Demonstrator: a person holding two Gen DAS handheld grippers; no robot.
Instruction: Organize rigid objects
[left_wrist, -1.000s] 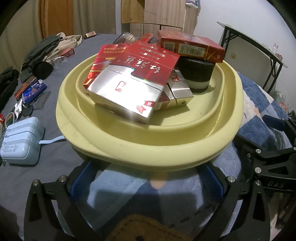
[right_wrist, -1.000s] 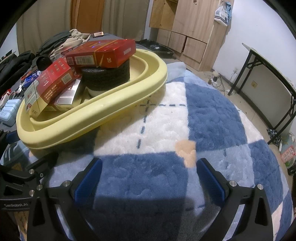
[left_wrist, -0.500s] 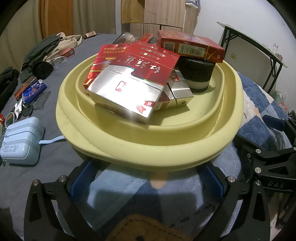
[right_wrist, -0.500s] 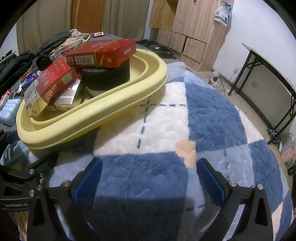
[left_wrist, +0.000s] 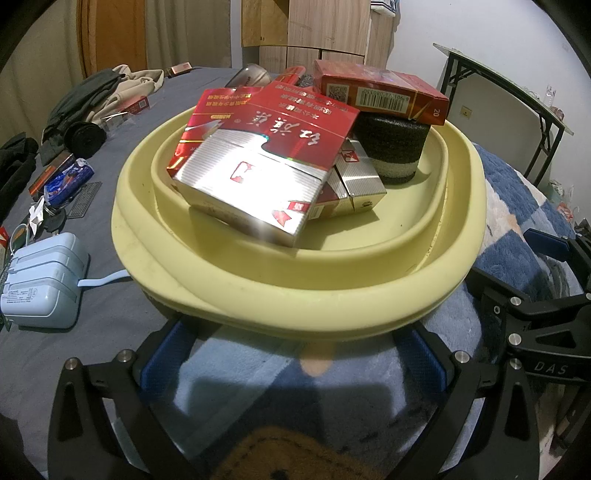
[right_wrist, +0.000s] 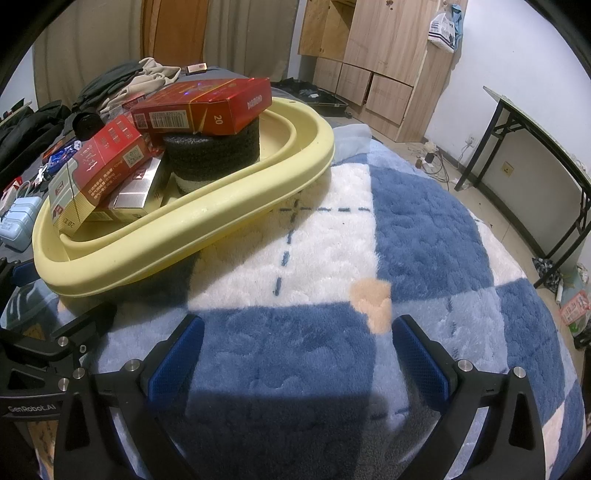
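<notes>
A pale yellow basin (left_wrist: 332, 295) sits on a fluffy blue-and-white checked blanket (right_wrist: 406, 229), which lies on a bed. Inside the basin is a pile of rigid things. A large red-and-silver cigarette carton (left_wrist: 266, 162) lies tilted on top of smaller silver packs (left_wrist: 360, 179). Beside them, toward the far right of the basin, stands a black foam cylinder (left_wrist: 393, 146) with a pale band at its base. A red box (left_wrist: 380, 92) marked "20" rests flat on top of that cylinder and overhangs its edge.

The left tool (left_wrist: 291, 362) hovers low at the basin's near rim, its two blue-padded fingers (left_wrist: 166, 350) spread wide and holding nothing. The rim lies just ahead of the fingertips; whether it touches them cannot be told.

The right tool (right_wrist: 295, 354) hangs over the bare blanket to the right of the basin, near it but apart. Its blue-padded fingers (right_wrist: 421, 354) are also spread wide and empty.

To the left of the basin, on the grey bedsheet (left_wrist: 103, 206), lie a light blue case (left_wrist: 40, 284) with a cord, a small blue wrapper (left_wrist: 66, 181), a black round object (left_wrist: 83, 136) and a heap of clothes (left_wrist: 110, 88). Wooden cabinets (right_wrist: 373, 51) stand against the far wall, and a black-legged folding table (right_wrist: 546, 155) stands at the right.
</notes>
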